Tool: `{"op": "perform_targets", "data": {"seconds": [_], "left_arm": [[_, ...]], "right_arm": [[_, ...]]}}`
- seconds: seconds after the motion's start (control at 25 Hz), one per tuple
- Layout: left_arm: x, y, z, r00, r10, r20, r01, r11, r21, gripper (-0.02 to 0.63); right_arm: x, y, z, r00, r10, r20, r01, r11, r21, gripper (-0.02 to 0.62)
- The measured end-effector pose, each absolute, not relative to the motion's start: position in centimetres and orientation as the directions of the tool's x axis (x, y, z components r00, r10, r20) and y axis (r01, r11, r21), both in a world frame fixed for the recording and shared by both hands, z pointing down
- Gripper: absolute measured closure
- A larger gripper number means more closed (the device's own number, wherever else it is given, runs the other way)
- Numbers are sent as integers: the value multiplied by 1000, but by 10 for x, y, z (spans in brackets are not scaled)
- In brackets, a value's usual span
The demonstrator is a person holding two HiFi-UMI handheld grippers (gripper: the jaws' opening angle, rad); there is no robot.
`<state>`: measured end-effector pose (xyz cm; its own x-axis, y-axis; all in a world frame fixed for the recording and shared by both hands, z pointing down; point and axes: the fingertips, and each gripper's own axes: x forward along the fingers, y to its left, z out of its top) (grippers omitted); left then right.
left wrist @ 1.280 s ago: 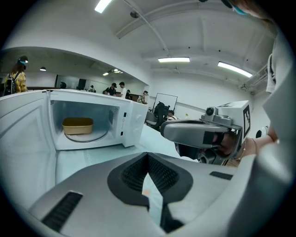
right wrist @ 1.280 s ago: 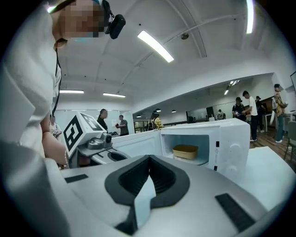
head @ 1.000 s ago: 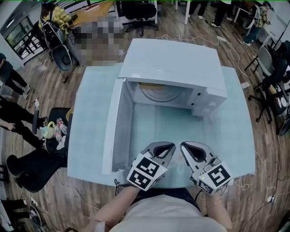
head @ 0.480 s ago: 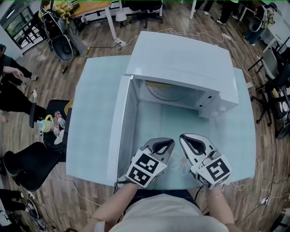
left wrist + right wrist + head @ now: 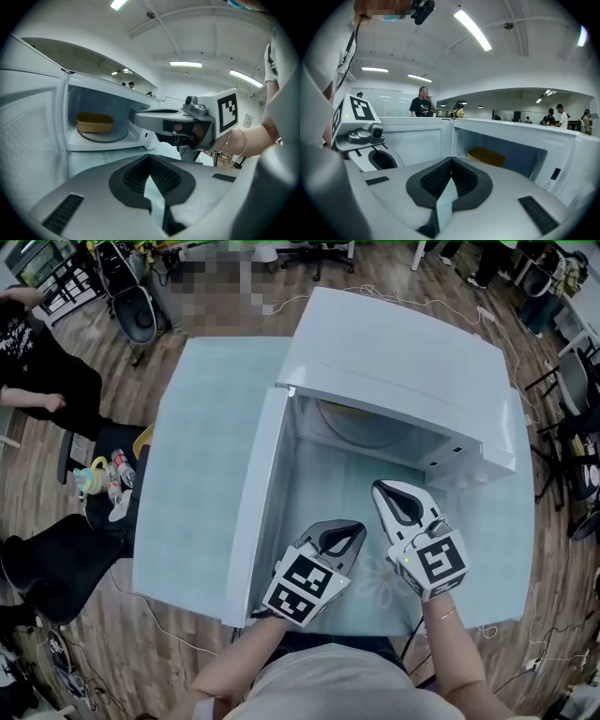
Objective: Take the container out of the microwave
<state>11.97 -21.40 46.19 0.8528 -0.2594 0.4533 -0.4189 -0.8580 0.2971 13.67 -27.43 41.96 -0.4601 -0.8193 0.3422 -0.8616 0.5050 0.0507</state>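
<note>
While the microwave (image 5: 403, 362) stands with its door (image 5: 255, 502) swung open to the left, the shallow tan container (image 5: 95, 123) sits on the turntable (image 5: 101, 137) deep inside. What it holds cannot be made out. The left gripper (image 5: 352, 531) and right gripper (image 5: 380, 488) hover before the opening, jaws pressed together on nothing, well apart from the container.

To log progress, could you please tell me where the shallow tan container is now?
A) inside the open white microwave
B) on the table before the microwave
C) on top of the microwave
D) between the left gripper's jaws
A: the shallow tan container sits deep inside the open white microwave.
</note>
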Motion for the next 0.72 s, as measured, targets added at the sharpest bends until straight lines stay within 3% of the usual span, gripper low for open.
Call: {"op": "perform_targets", "data": {"seconds": [0.64, 0.72], "left_arm": [[94, -241, 471, 838, -319, 443, -483, -811, 330, 595], [94, -244, 470, 839, -323, 438, -487, -806, 338, 595]], "right_arm": [[138, -369, 454, -325, -880, 348, -827, 442, 348, 580], [139, -379, 461, -319, -876, 361, -819, 447, 361, 541]]}}
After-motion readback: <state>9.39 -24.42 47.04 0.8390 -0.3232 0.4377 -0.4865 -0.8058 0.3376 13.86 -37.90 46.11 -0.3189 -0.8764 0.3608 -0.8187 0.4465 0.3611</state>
